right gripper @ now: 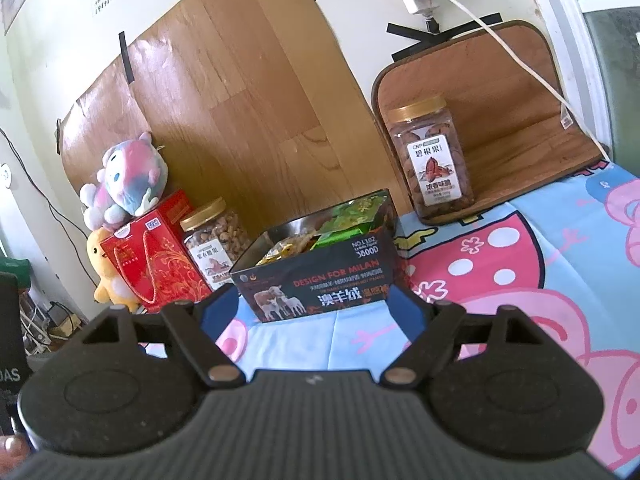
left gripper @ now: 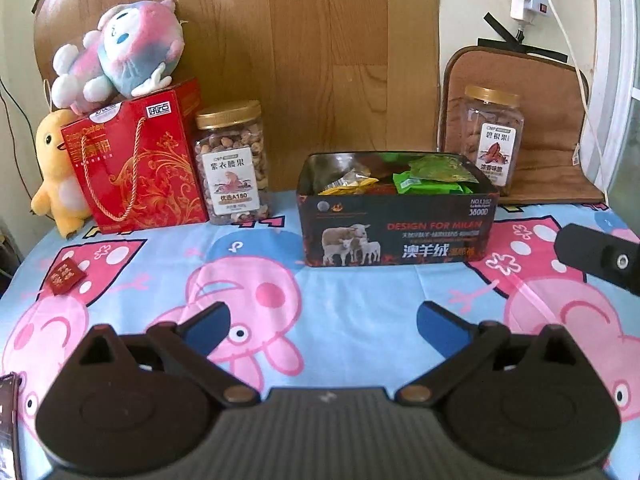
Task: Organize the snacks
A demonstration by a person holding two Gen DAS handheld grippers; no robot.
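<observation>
A dark object is sitting cut off at the lower left edge of the left wrist view, too little of it showing to name. In the right wrist view a black item with partial lettering is likewise being cropped at the left edge. Part of the right gripper (left gripper: 600,260) is poking in from the right side of the left view.

The open black tin (left gripper: 398,226) is standing on the desk's cartoon-pig cloth (left gripper: 352,312), near the middle and toward the back. It is holding wrapped snacks: yellow packets (left gripper: 348,184) on its left side, green packets (left gripper: 436,178) on its right; whatever is lying beneath them is hidden. A gold-lidded jar of nuts (left gripper: 232,164) is standing well left of the tin, just beside a red gift box (left gripper: 140,164) that is carrying a pink-and-blue plush toy (left gripper: 120,50); a yellow plush (left gripper: 54,168) is partly hiding behind the box. A second jar (left gripper: 494,138) is sitting on a brown mat (left gripper: 552,152) behind the tin's right corner. One small red packet (left gripper: 64,278) is lying alone on the cloth at far left.

The left gripper (left gripper: 322,322) is hovering with its fingers wide apart, holding nothing. The right gripper (right gripper: 316,306) is doing the same, its fingers spread before the tin.
</observation>
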